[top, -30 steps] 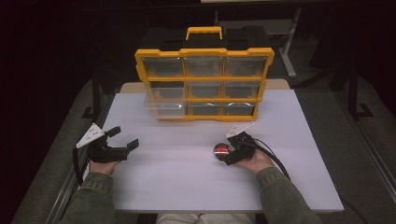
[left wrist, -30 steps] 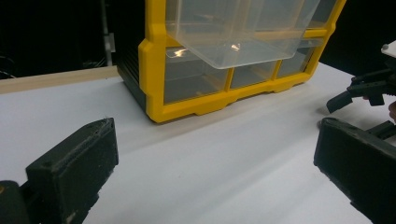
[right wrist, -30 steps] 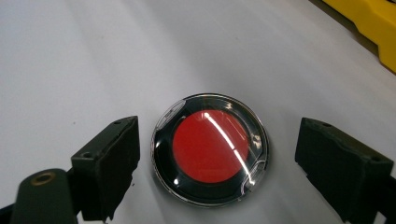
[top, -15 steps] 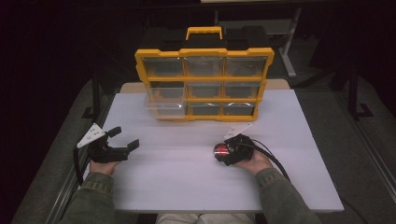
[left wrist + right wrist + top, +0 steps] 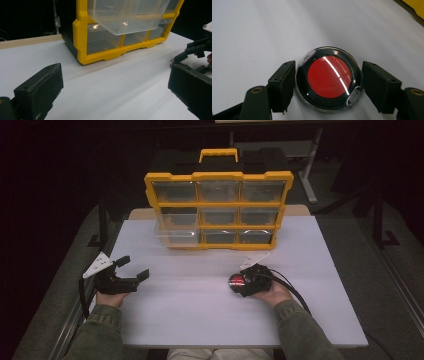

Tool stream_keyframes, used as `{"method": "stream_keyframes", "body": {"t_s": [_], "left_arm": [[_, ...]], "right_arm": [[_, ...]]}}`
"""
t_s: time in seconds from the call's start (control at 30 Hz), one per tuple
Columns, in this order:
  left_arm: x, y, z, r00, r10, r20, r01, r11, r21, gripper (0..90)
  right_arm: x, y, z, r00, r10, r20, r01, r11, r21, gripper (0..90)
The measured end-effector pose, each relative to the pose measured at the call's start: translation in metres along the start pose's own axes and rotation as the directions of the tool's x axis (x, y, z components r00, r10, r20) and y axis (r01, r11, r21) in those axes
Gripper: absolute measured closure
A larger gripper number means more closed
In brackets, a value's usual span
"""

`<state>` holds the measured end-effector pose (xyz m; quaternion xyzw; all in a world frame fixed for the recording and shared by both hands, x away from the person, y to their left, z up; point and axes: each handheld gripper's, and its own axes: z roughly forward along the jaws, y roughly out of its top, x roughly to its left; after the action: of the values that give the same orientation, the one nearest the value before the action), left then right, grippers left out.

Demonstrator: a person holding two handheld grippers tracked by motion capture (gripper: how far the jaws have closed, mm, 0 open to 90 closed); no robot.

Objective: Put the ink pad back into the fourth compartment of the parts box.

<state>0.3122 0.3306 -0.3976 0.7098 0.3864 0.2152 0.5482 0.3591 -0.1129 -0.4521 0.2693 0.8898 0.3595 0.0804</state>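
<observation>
A round black case with a red disc inside (image 5: 329, 77) lies flat on the white table (image 5: 200, 320), right of centre (image 5: 236, 281). My right gripper (image 5: 329, 82) has a jaw against each side of the case and is shut on it. My left gripper (image 5: 135, 267) rests open at the table's left edge with nothing between its fingers (image 5: 40, 87). It faces a yellow parts organizer (image 5: 220, 176) that stands upright at the back. One clear drawer (image 5: 125, 15) sticks out of the organizer's lower left (image 5: 172, 236).
The organizer has several clear drawers and a yellow handle (image 5: 218, 154) on top. In the left gripper view the right gripper (image 5: 197, 47) shows at the far right. Dark chairs and stands surround the table.
</observation>
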Motion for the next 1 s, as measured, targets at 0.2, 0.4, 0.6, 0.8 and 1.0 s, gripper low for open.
{"method": "stream_keyframes", "body": {"t_s": [0.2, 0.4, 0.6, 0.8, 1.0], "left_arm": [[0.000, 0.000, 0.000, 1.0000, -0.003, 0.001, 0.003, 1.0000, -0.002, 0.0], [0.000, 0.000, 0.000, 1.0000, -0.001, 0.000, 0.001, 1.0000, 0.000, 0.0], [0.000, 0.000, 0.000, 1.0000, -0.001, -0.002, 0.001, 1.0000, 0.000, 0.0], [0.000, 0.000, 0.000, 1.0000, -0.002, -0.002, 0.002, 1.0000, 0.000, 0.0], [0.000, 0.000, 0.000, 1.0000, -0.004, -0.002, 0.004, 1.0000, -0.001, 0.0]], "right_arm": [[0.001, 0.001, 0.000, 0.9999, 0.005, -0.014, -0.005, 1.000, -0.002, 28.4], [0.000, 0.004, -0.008, 0.9996, 0.017, -0.023, -0.018, 0.999, -0.045, 28.4], [-0.001, 0.010, -0.017, 0.9999, -0.003, -0.010, 0.002, 0.999, -0.048, 28.4], [-0.005, 0.015, -0.028, 1.0000, -0.001, -0.009, 0.000, 0.997, -0.076, 28.4], [-0.006, 0.017, -0.035, 0.9999, 0.006, -0.014, -0.008, 0.996, -0.086, 28.4]]}}
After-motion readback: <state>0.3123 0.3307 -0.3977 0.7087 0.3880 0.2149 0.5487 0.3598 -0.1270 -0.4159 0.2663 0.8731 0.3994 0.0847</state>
